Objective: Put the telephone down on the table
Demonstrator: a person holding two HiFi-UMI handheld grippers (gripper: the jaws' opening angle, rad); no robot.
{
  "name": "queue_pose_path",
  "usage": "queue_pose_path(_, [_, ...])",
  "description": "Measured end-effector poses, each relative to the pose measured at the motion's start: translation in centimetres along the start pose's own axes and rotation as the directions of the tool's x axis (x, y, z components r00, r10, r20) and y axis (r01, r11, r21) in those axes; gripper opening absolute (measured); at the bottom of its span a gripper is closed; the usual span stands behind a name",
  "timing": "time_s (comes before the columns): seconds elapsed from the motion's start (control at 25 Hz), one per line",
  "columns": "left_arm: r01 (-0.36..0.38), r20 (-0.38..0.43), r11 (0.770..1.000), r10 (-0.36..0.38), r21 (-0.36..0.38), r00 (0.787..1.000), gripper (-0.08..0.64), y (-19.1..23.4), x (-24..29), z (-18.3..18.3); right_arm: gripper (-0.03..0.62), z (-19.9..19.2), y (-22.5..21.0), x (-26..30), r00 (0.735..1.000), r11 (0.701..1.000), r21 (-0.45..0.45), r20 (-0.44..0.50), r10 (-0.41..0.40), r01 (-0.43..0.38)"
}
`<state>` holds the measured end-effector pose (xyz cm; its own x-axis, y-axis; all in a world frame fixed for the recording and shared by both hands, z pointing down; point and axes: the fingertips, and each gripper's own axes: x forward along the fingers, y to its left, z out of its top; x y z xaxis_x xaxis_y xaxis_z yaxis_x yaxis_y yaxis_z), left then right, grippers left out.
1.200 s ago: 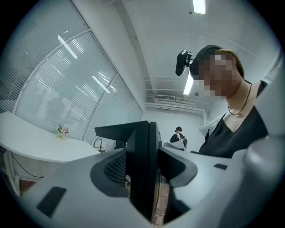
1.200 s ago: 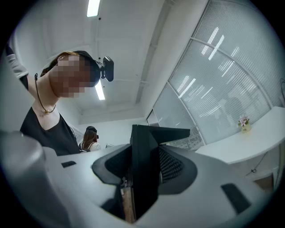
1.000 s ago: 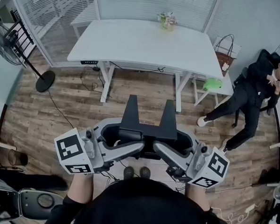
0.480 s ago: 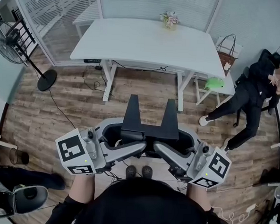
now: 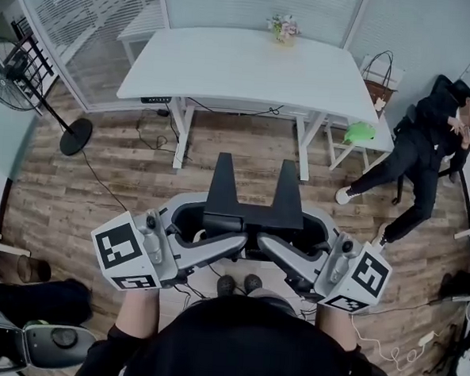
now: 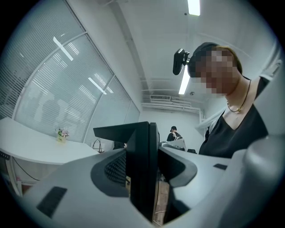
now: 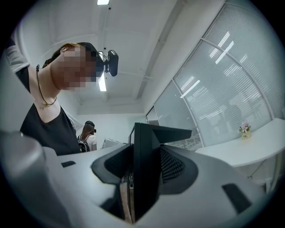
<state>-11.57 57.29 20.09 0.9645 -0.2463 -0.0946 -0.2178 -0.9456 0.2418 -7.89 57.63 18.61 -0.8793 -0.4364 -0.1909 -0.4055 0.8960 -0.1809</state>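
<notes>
While the left hand-held gripper (image 6: 143, 178) and right hand-held gripper (image 7: 143, 178) clamp it, the telephone (image 5: 253, 212) hangs midair.

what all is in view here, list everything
table: 1, white, far side of room
vase of flowers: 1, pink-white, table's far edge
fan: 1, black, left of table
stool: 1, white, right of table
green thing: 1, on stool
bag: 1, brown, beyond stool
seated person: 1, in black, far right
telephone: 1, black, held between both grippers
left gripper: 1, grey, gripping telephone's left side
right gripper: 1, grey, gripping telephone's right side, jaws just opened slightly
</notes>
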Motion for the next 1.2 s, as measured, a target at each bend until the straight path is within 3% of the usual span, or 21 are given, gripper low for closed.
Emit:
queue_pose_path(0.4, [0.045, -0.018, 0.999, -0.045, -0.028, 0.999, 0.210, 1.0, -0.1, -0.1, 0.198, -0.5, -0.7, 0.4, 0.998, 0.997, 0.036, 0.021, -0.063, 0.062])
queue_pose_path(0.92, [0.037, 0.001, 0.999, -0.037, -0.013, 0.999, 0.210, 1.7, 0.5, -1.1, 0.198, -1.2, -1.6, 0.0, 0.998, 0.999, 0.008, 0.026, -0.049, 0.049])
queue_pose_path(1.2, [0.028, 0.009, 1.000, -0.028, -0.012, 1.000, 0.210, 5.3, 2.9, -0.7, 0.198, -0.8, -5.9, 0.5, 0.999, 0.999, 0.002, 0.018, -0.035, 0.035])
